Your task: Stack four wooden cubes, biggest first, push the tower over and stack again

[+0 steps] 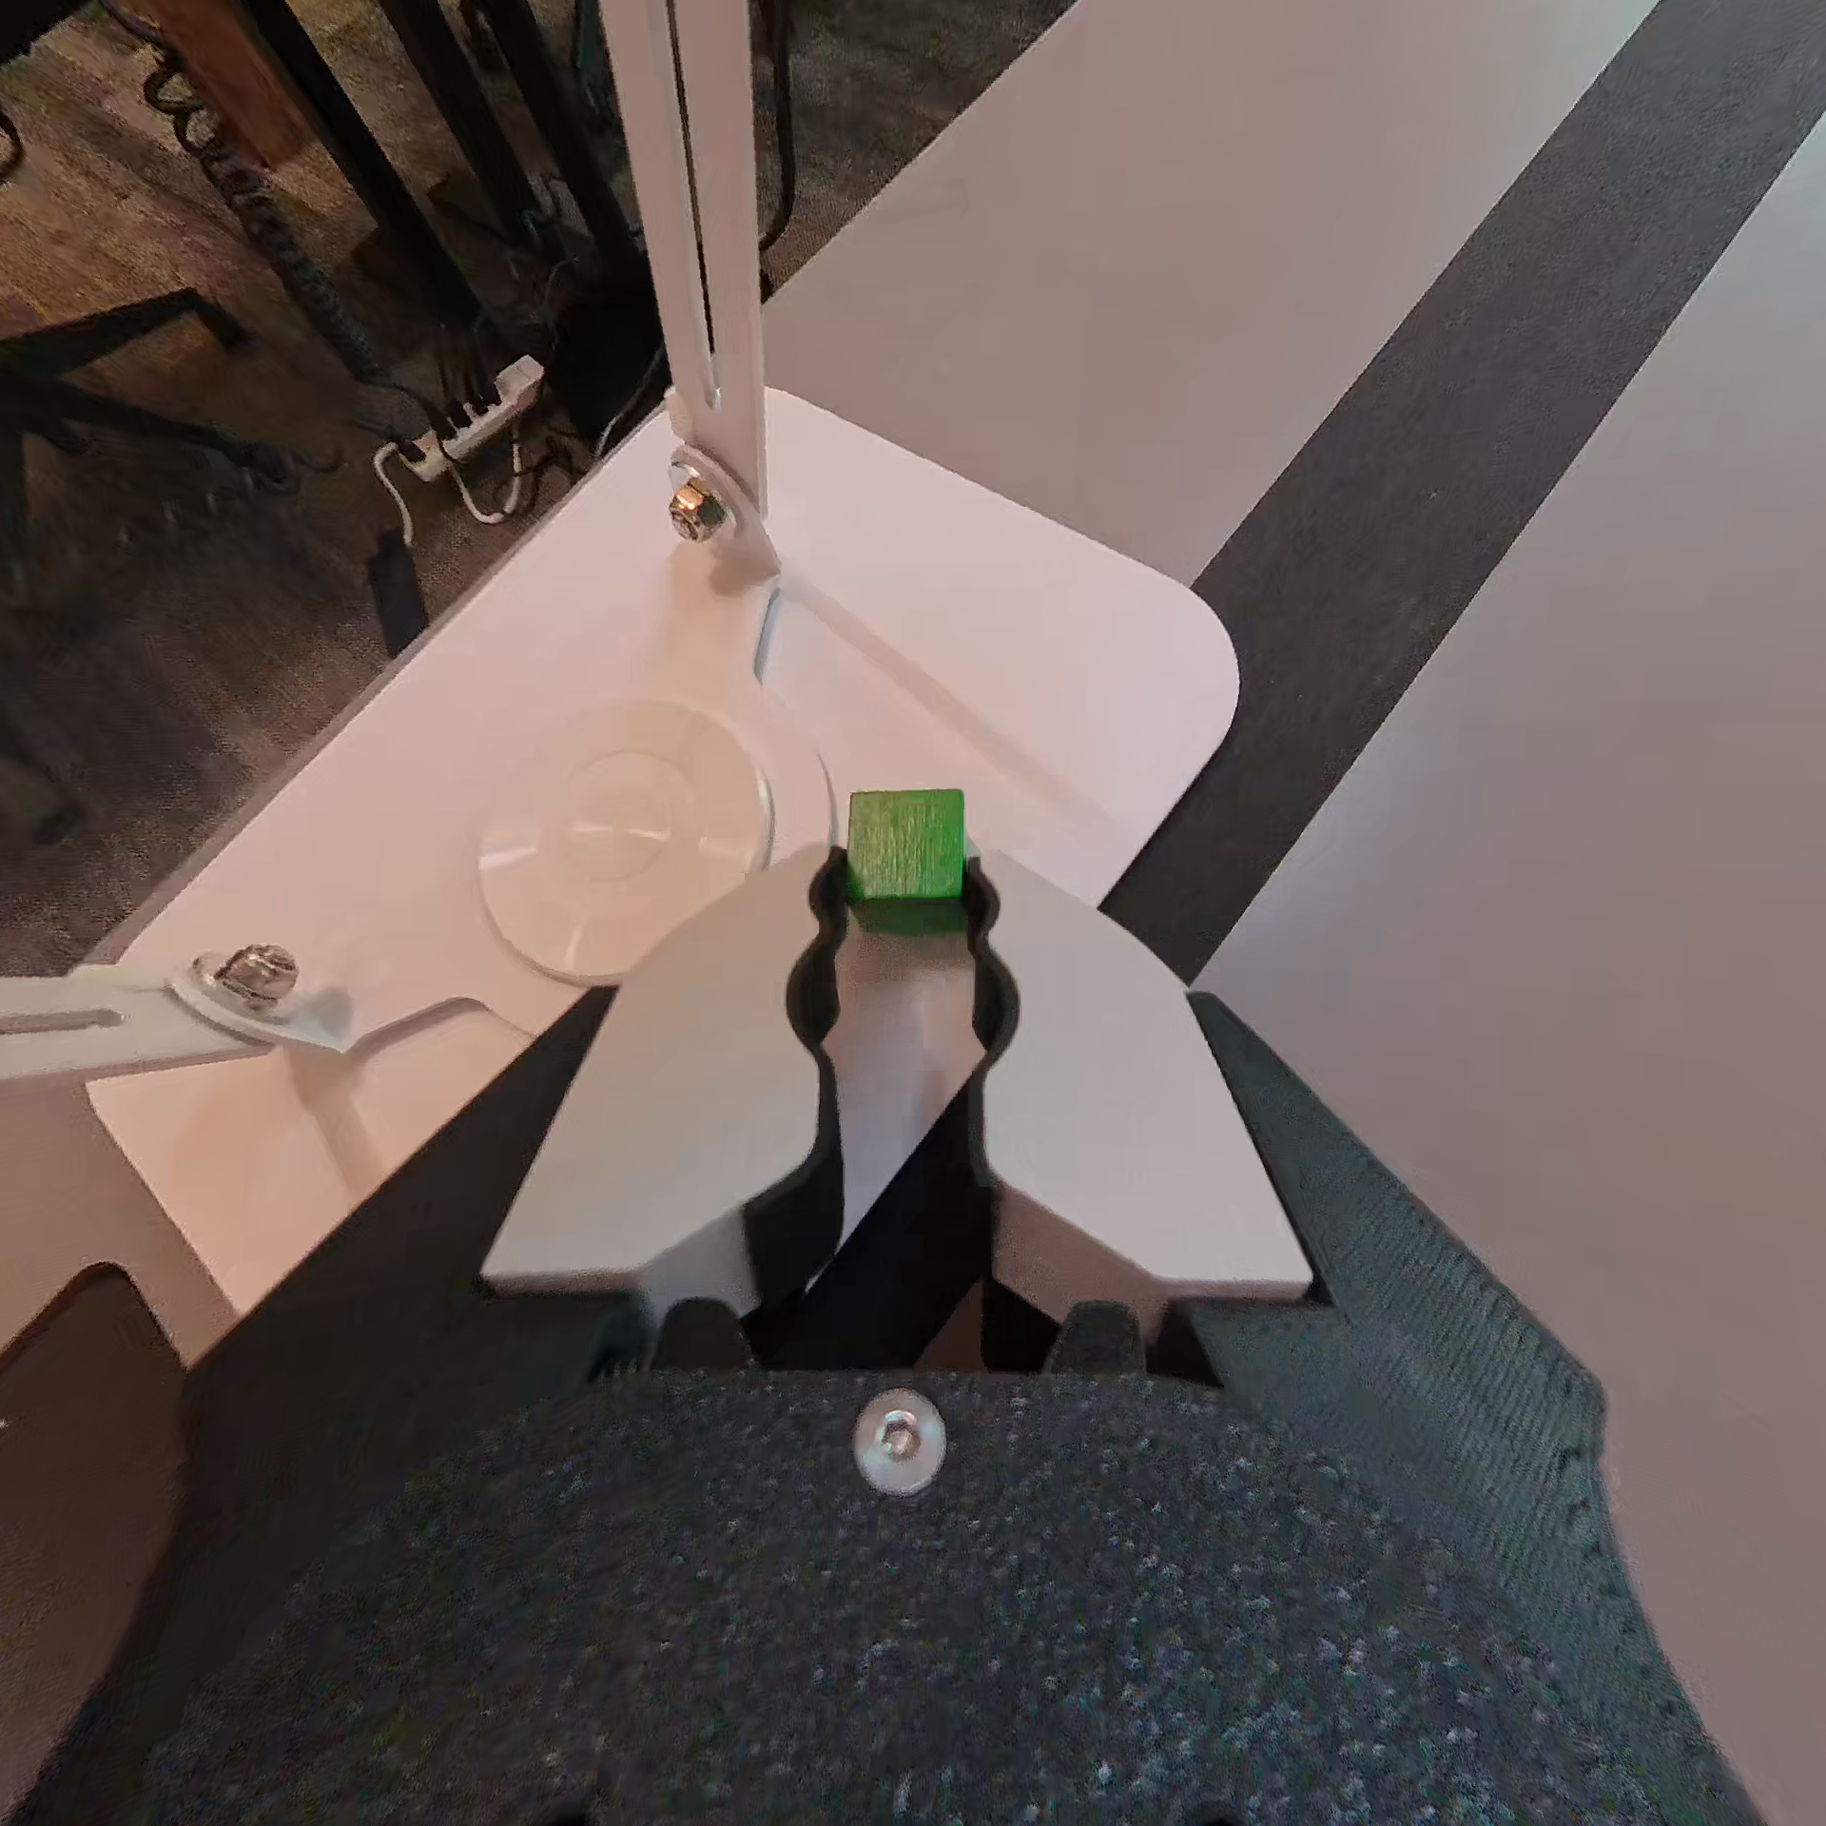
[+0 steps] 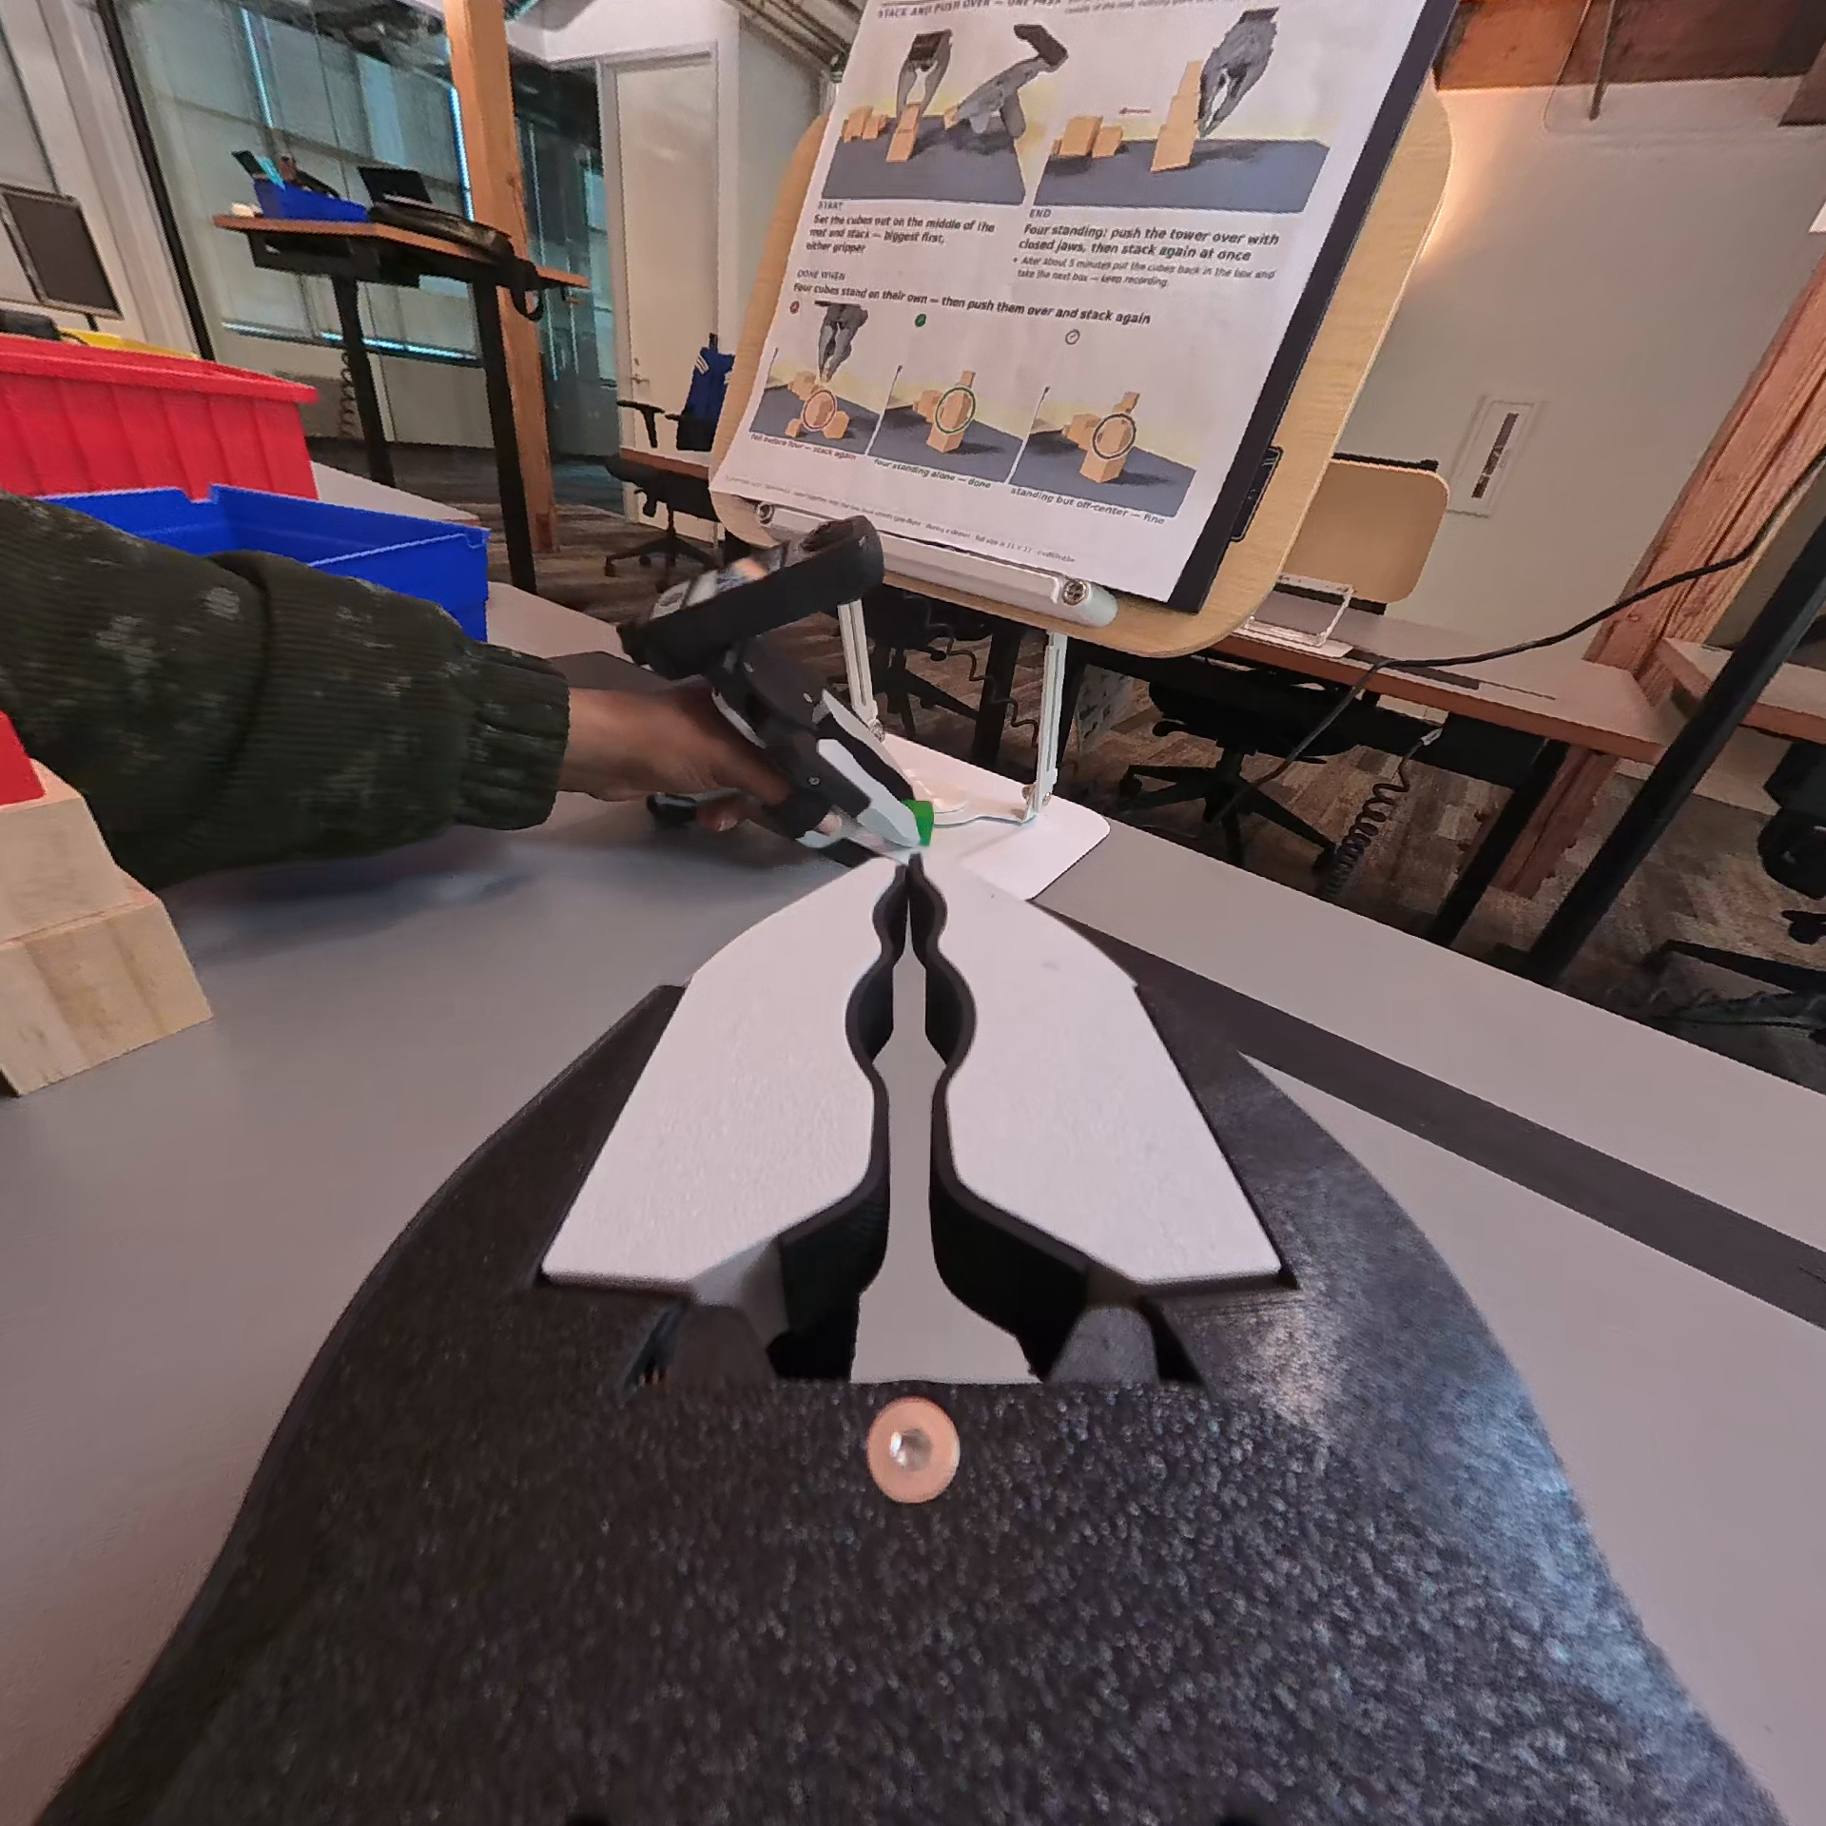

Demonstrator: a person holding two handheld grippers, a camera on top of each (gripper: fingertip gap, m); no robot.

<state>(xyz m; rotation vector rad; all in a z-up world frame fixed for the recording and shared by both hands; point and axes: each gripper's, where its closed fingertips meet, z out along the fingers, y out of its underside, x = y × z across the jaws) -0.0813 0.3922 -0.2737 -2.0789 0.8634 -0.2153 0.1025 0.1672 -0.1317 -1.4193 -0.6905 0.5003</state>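
Left gripper (image 1: 905,874): pinching green cube (image 1: 905,842) at fingertips, frame centre, over white stand base (image 1: 1037,632)
Right gripper (image 2: 909,868): fingertips pressing together, bare, hovering mid-frame over grey table (image 2: 346,1037)

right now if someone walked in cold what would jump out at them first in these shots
The small green cube stands out, pinched at the tips of the left gripper just over the white base plate of a document stand. Next comes the illustrated instruction sheet propped on that stand behind the grey table. The right gripper is shut with nothing in it, and red and blue bins sit far left.
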